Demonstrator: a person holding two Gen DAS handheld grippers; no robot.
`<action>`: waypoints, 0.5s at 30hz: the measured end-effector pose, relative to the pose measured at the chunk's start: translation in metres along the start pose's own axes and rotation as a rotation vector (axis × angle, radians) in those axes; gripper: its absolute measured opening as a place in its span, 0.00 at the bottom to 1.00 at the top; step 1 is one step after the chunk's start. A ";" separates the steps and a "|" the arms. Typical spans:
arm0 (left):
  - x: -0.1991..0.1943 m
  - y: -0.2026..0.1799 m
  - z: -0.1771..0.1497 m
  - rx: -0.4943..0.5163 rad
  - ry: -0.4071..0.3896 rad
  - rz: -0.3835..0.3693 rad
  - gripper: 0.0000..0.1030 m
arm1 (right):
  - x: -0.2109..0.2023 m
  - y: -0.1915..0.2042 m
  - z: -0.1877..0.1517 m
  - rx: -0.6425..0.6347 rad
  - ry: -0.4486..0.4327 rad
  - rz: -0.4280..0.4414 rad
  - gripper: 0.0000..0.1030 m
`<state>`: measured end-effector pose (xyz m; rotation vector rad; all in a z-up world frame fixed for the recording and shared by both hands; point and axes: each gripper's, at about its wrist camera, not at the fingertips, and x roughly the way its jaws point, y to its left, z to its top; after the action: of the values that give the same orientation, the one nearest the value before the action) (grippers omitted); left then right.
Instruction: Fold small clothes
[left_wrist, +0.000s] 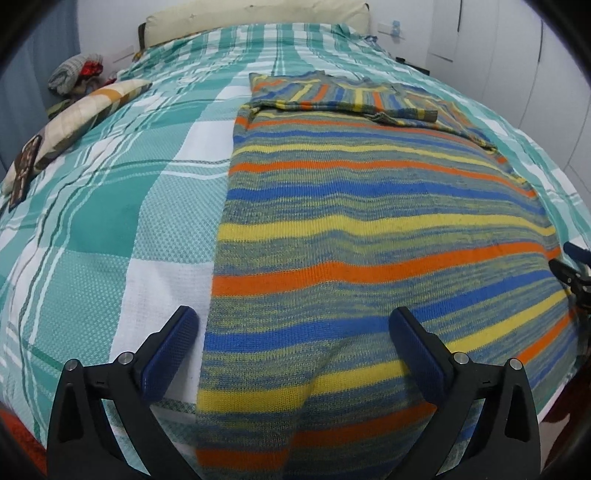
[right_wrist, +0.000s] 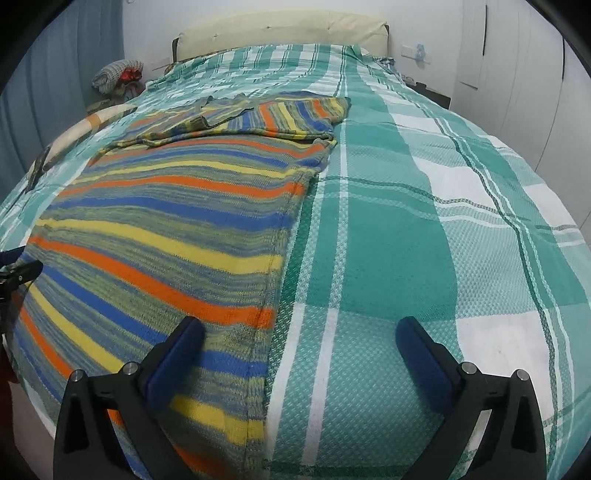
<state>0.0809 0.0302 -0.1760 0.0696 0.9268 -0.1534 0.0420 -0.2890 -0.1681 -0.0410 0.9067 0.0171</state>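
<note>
A striped knit sweater (left_wrist: 369, 229) in orange, blue, yellow and grey-green lies flat on the bed, its sleeves folded across the top end (left_wrist: 343, 96). My left gripper (left_wrist: 295, 332) is open and empty, straddling the sweater's left bottom edge near the bed's foot. In the right wrist view the same sweater (right_wrist: 166, 229) fills the left half. My right gripper (right_wrist: 299, 339) is open and empty, its jaws either side of the sweater's right bottom edge. Each gripper shows at the edge of the other's view, the right one (left_wrist: 572, 273) and the left one (right_wrist: 14, 273).
The bed has a green and white plaid cover (right_wrist: 406, 240). A patterned pillow (left_wrist: 74, 118) and a pile of clothes (left_wrist: 77, 74) lie at the far left. A cream headboard (right_wrist: 280, 33) stands at the back. White wardrobe doors (right_wrist: 524, 74) run along the right.
</note>
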 end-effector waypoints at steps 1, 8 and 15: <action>0.000 0.000 0.000 0.002 0.000 0.002 1.00 | 0.001 -0.001 0.000 0.000 0.001 0.001 1.00; 0.000 -0.002 -0.002 0.011 -0.006 0.010 1.00 | 0.003 0.000 0.000 -0.002 0.004 0.000 1.00; 0.000 -0.003 -0.002 0.013 -0.006 0.012 1.00 | 0.003 0.000 0.000 -0.003 0.004 0.000 1.00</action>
<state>0.0796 0.0277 -0.1772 0.0863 0.9190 -0.1485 0.0433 -0.2890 -0.1703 -0.0437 0.9108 0.0183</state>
